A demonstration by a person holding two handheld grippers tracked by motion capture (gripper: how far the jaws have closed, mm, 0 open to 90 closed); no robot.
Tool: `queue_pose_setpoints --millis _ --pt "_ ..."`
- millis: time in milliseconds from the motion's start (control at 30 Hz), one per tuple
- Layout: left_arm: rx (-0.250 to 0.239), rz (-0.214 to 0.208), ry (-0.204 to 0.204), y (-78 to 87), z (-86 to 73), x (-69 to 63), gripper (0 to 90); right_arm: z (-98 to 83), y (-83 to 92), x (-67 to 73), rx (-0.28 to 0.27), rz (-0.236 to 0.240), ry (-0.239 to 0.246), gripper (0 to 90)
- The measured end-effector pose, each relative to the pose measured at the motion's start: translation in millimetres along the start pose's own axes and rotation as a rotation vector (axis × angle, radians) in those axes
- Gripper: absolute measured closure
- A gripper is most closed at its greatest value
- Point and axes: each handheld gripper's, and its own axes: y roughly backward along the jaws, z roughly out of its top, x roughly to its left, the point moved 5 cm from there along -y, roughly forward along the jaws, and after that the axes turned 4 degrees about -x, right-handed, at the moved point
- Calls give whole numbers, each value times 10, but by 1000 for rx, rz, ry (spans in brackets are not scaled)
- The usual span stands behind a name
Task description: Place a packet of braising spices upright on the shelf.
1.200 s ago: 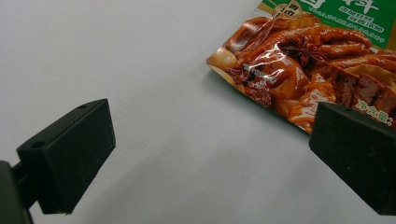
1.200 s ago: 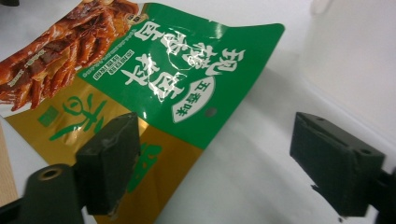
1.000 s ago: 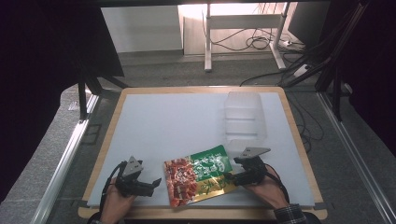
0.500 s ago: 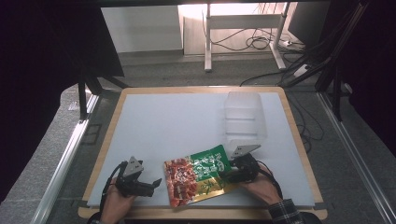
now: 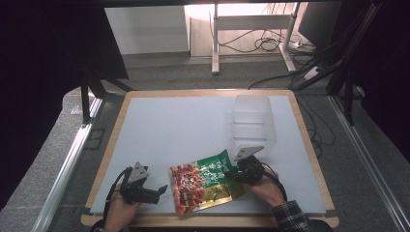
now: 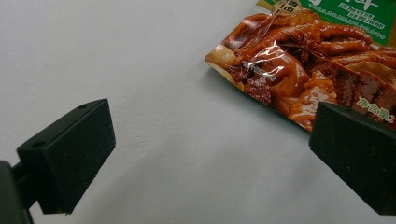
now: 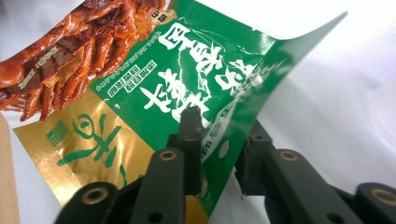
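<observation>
white table (image 5: pixel 193 130) | R gripper (image 5: pixel 231 174) clamps snack pouch (image 5: pixel 205 186), edge hidden | L gripper (image 5: pixel 162 189) open, empty

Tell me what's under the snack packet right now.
The snack packet lies on the white mat; its right edge is lifted, pinched by the right claw. Anything beneath stays hidden.

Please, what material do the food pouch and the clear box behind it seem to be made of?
The food pouch looks like thin, glossy printed plastic or foil laminate: it glints, creases, and its edge curls up between the jaws of the right gripper. The clear box seems to be translucent, fairly rigid plastic; the white table shows through its walls.
</observation>
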Motion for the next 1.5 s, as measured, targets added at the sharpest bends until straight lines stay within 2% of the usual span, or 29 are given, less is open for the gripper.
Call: queue_pose_setpoints --millis 200,267,400,533,867,1200,1500 --pt "5 4 -7 -1 -1 5 4 17 -19 21 16 10 -7 880" --pt "5 5 -6 1 -2 8 4 33 -14 35 17 0 -5 890" --pt "3 4 -4 2 -1 11 4 54 -7 48 16 -13 7 892" --pt "9 3 -9 -8 -5 5 4 78 19 49 3 -4 -10 893" --pt "12 2 -14 -15 0 -1 4 176 115 85 -27 8 -6 893" --pt "4 5 -8 -11 3 3 4 368 158 102 -37 17 30 893" --pt "2 6 -7 -6 6 6 4 575 199 115 -18 31 65 894"
